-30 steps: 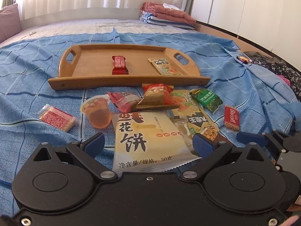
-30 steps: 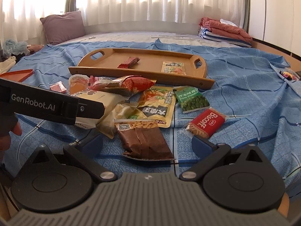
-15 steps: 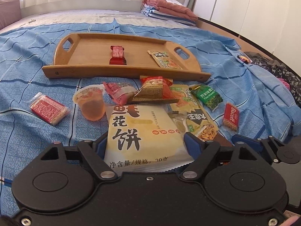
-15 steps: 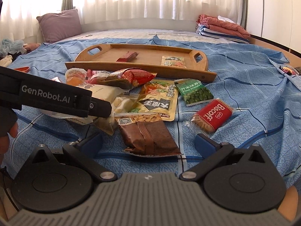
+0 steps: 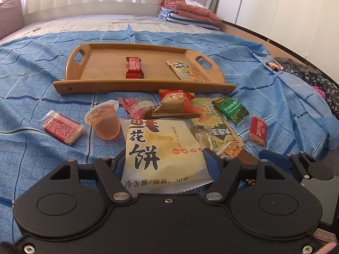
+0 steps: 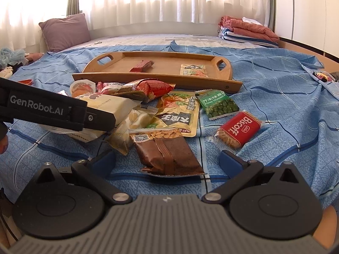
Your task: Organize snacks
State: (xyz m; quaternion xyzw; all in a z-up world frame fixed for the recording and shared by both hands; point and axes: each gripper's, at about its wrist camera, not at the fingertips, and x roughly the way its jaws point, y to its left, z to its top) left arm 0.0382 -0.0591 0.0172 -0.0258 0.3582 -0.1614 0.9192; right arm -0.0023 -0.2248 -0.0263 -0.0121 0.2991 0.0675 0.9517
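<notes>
The cream pastry packet [image 5: 163,148], a flat, glossy plastic pouch with large black characters and a serrated end seam, lies on the bed at the near edge of the snack pile. It sits between the blue pads of the left gripper [image 5: 164,160]; the jaws are closing, and both pads already bear against the packet's sides. Just beyond the packet lie a clear jelly cup [image 5: 104,122] with a foil lid, a crinkled red-and-gold nut bag [image 5: 175,105] and a yellow foil pouch [image 5: 220,127]. A green pea packet [image 5: 232,110] and a red Biscoff biscuit [image 5: 258,132] lie farther from the packet, toward its right. The right gripper [image 6: 167,160] hangs released above the brown wrapped bar [image 6: 167,154], which lies beside the packet. Past the pile sits the wooden tray [image 5: 101,89], shallow, with handle cutouts and a low rim. Its floor holds two small packets, with bare wood between them. The blue checked bedsheet [image 5: 42,80] is wrinkled.
</notes>
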